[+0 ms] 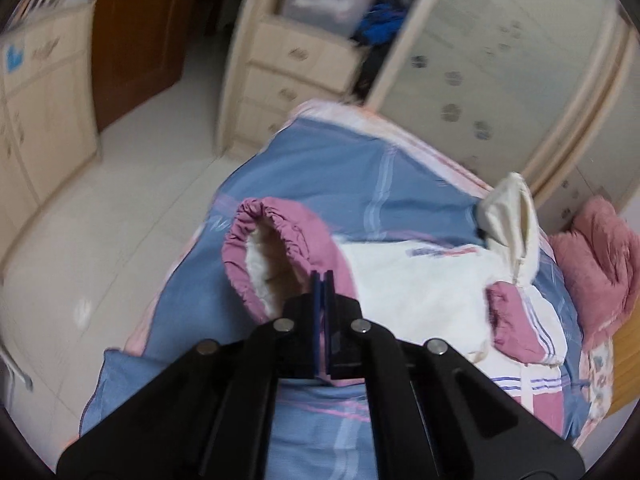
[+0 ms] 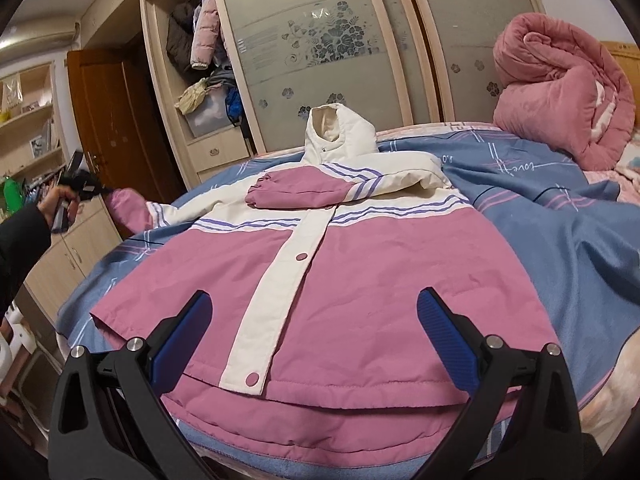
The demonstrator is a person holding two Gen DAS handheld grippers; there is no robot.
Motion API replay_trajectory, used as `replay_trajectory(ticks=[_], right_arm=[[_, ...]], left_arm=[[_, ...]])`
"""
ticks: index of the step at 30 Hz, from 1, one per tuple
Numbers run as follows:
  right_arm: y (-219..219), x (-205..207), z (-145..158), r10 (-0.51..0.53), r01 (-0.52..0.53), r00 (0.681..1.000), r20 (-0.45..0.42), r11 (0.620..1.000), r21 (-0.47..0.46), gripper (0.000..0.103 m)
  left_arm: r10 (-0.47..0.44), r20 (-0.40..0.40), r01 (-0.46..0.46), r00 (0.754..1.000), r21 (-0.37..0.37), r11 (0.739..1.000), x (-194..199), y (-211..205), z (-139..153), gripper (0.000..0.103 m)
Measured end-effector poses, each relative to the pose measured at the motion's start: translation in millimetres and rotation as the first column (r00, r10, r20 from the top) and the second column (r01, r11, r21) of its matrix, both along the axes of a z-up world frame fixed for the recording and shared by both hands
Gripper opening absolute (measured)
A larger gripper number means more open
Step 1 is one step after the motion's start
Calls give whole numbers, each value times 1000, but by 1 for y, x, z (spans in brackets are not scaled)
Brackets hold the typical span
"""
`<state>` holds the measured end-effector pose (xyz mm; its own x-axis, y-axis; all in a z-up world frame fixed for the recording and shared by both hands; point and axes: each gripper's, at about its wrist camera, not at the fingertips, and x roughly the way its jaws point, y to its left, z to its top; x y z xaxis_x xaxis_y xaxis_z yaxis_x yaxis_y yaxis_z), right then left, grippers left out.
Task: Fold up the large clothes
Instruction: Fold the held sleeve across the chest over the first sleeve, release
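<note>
A pink and white hooded jacket (image 2: 360,276) lies front up on the bed. One sleeve (image 2: 304,194) is folded across its chest. The other sleeve (image 2: 128,204) is stretched out to the left, lifted off the bed. My left gripper (image 1: 323,276) is shut on this sleeve near its pink cuff (image 1: 272,240); it also shows in the right wrist view (image 2: 102,189). The white hood (image 1: 508,216) stands up at the jacket's top. My right gripper (image 2: 314,320) is open and empty, just above the jacket's hem.
The bed has a blue checked sheet (image 2: 540,208). A rolled pink quilt (image 2: 560,92) lies at the head of the bed. A wardrobe with sliding doors (image 2: 320,40) and drawers (image 1: 296,56) stands behind. A pale floor (image 1: 120,220) lies left of the bed.
</note>
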<state>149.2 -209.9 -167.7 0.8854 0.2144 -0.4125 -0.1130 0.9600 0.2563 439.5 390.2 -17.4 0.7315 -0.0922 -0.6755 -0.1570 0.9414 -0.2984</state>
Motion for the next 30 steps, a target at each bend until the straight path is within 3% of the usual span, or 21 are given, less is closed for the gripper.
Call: replay_trajectory(ticks=[4, 7, 10, 12, 14, 16, 18, 19, 20, 22, 24, 27, 30], right_arm=[[-6, -7, -1, 5, -6, 1000, 12, 1000, 11, 102], [-17, -12, 0, -9, 8, 1000, 22, 1000, 29, 102], [-30, -18, 1, -30, 29, 999, 29, 999, 39, 102], [-37, -23, 2, -44, 43, 999, 30, 998, 37, 102], [-45, -27, 2, -56, 55, 998, 29, 998, 37, 102], [-50, -31, 2, -64, 63, 998, 27, 997, 41, 102], [-53, -35, 1, -66, 65, 998, 22, 997, 42, 102], [-54, -36, 1, -66, 65, 998, 23, 997, 42, 102], [-54, -37, 1, -65, 63, 998, 24, 997, 41, 102], [-53, -40, 1, -58, 57, 998, 27, 998, 36, 102], [-51, -42, 2, -52, 51, 998, 27, 998, 33, 102], [-45, -42, 6, -47, 47, 999, 26, 999, 12, 102], [-36, -44, 12, -35, 35, 999, 31, 999, -6, 102]], left_arm=[[-137, 60, 131, 989, 96, 987, 16, -97, 44, 0], [-314, 73, 298, 946, 173, 939, 34, -218, 61, 0], [-432, 30, 415, 901, 226, 881, 43, -321, 45, 0], [-481, -22, 474, 876, 222, 852, 50, -390, 12, 0], [-506, -84, 508, 859, 268, 818, 53, -444, -28, 7], [-536, -151, 556, 831, 265, 788, 51, -489, -78, 100], [-544, -151, 564, 826, 251, 787, 31, -509, -111, 101], [-559, -172, 584, 811, 212, 783, 17, -516, -125, 101], [-570, -182, 597, 801, 177, 782, 4, -519, -130, 101], [-590, -128, 603, 797, 96, 792, -37, -512, -132, 101], [-548, -32, 549, 836, 83, 832, -97, -487, -121, 101], [-433, 72, 420, 899, 142, 896, -170, -446, -104, 101], [-283, 90, 268, 955, 154, 951, -232, -402, -90, 101]])
